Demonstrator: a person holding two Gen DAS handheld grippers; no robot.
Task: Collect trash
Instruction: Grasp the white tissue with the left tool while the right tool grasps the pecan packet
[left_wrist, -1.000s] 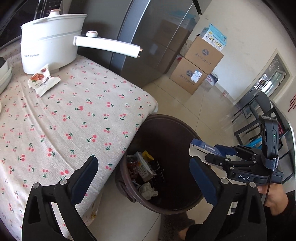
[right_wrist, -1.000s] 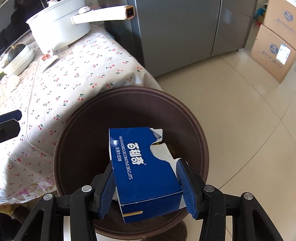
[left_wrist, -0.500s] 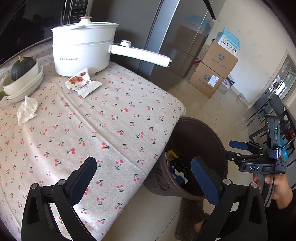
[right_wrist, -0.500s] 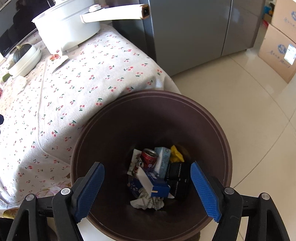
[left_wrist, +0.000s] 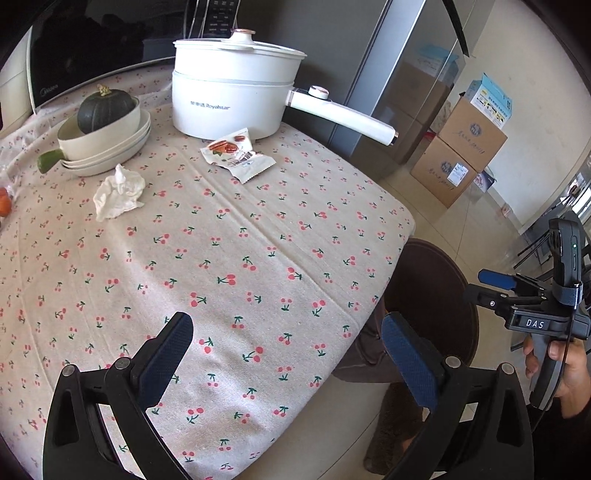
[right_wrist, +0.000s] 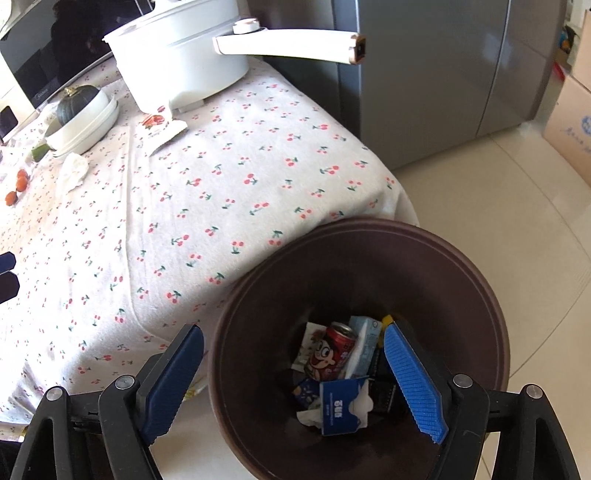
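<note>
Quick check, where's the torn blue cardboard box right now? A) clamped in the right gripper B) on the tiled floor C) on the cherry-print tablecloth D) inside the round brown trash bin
D. In the right wrist view the torn blue cardboard box lies at the bottom of the round brown trash bin beside a red drink can, while the right gripper hangs open and empty above the bin.

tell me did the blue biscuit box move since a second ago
Yes. The blue biscuit box left the right gripper, which is open above the brown trash bin, and dropped to the bin's bottom beside the red can.
</note>
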